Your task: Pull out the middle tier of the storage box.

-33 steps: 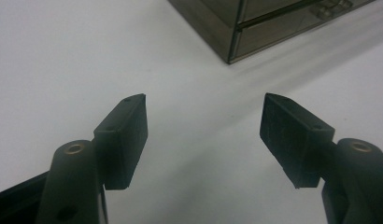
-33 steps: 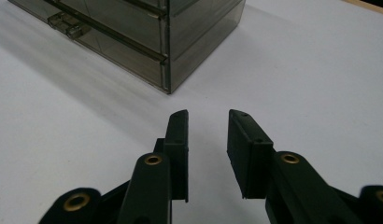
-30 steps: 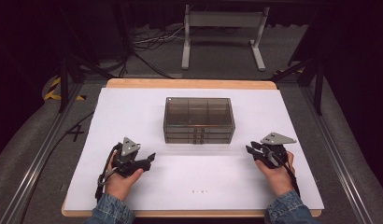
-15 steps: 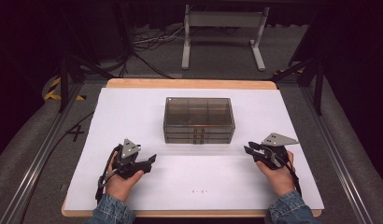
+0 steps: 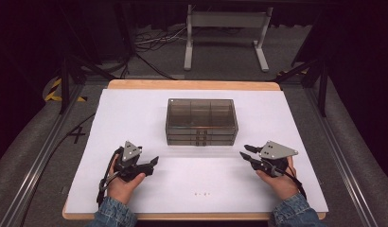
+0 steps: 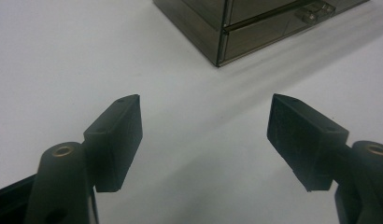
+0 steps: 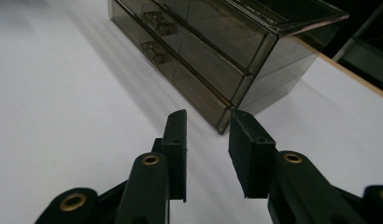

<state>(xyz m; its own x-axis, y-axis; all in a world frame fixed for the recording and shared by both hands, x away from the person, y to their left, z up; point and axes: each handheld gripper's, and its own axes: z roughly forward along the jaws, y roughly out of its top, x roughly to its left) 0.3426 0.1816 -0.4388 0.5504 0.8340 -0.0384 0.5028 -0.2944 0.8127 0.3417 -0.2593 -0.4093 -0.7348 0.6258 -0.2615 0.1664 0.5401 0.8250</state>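
Note:
A smoky see-through drawer box (image 5: 201,122) stands in the middle of the white table (image 5: 135,113), its drawers closed. My left gripper (image 5: 152,164) rests low near the front left, held in a hand and aimed at the box. Its jaws stand wide open (image 6: 204,107) over bare table, with the box's corner (image 6: 255,23) ahead. My right gripper (image 5: 245,151) sits at the front right and points left towards the box's front right corner (image 7: 213,42). Its jaws (image 7: 208,116) are a narrow gap apart, have just been opening, and have nothing between them.
The table has a wooden rim (image 5: 192,85), and metal rails run along both its sides. Behind it stand a grey metal stand (image 5: 225,28) and loose cables (image 5: 154,40) on the floor. Small printed marks (image 5: 201,193) sit near the front edge.
My right gripper has drifted slightly towards the table's front edge. The left gripper and the box have stayed put.

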